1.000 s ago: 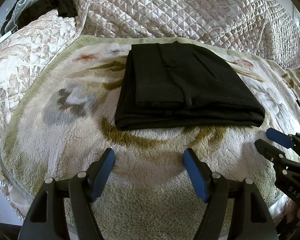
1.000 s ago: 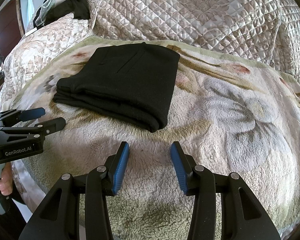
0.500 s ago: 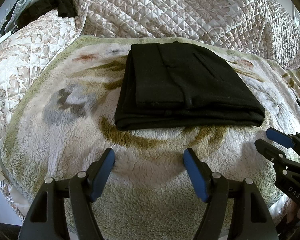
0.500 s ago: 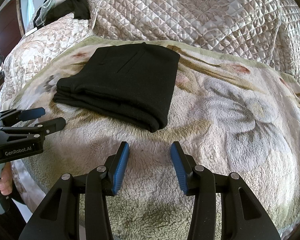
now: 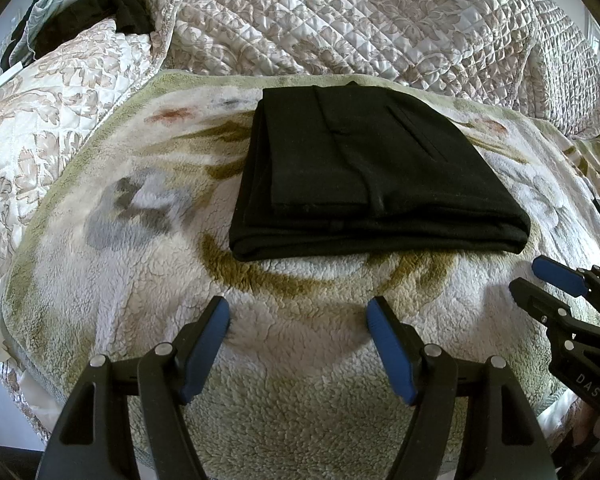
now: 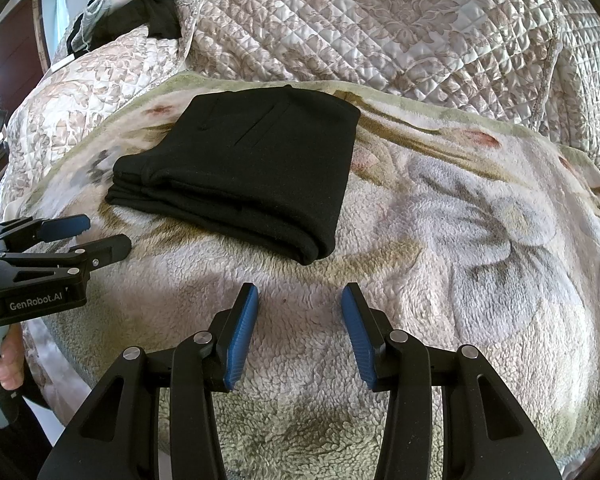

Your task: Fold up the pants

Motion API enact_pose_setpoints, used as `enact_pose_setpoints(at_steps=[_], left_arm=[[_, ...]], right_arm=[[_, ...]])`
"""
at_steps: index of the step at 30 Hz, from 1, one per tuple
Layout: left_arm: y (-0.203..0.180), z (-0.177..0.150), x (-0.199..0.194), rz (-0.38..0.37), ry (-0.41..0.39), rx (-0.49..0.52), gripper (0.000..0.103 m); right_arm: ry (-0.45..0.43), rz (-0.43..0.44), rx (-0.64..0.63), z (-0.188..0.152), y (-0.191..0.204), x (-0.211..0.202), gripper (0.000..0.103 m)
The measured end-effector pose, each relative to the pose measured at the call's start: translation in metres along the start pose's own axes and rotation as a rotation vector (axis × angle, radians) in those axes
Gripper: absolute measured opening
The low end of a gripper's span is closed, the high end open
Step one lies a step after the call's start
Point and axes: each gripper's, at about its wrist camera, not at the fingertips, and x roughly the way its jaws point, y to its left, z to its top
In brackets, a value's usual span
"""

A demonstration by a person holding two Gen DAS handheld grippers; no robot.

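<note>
Left wrist view: left gripper (image 5: 298, 312) and right gripper (image 6: 300, 300) both gape apart, empty, just short of the pants (image 5: 376, 176). Pants: black, matte, folded into a squat rectangle, mid fleece blanket (image 5: 140, 280). Risk: any nudge w/ a finger could slide layers, undoing the fold. Beyond: glossy quilted bedspread (image 5: 360, 20).

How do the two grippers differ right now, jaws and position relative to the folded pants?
The left gripper has its jaws spread wide; the right gripper has a narrower gap. The left gripper sits in front of the middle of the folded pants; the right gripper sits off their right corner. Both are empty, over the fleece blanket, short of the pants.
</note>
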Motion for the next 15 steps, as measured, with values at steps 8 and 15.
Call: enact_pose_setpoints(at_steps=[8,15], left_arm=[[0.0002,-0.0006,0.0001,0.000,0.002,0.000,0.074],[0.0019,-0.0028,0.0014,0.000,-0.001,-0.001,0.074]], right_arm=[[0.000,-0.001,-0.001,-0.0001,0.0004,0.0001,0.044],[-0.001,-0.001,0.000,-0.0001,0.0008,0.0000,0.045]])
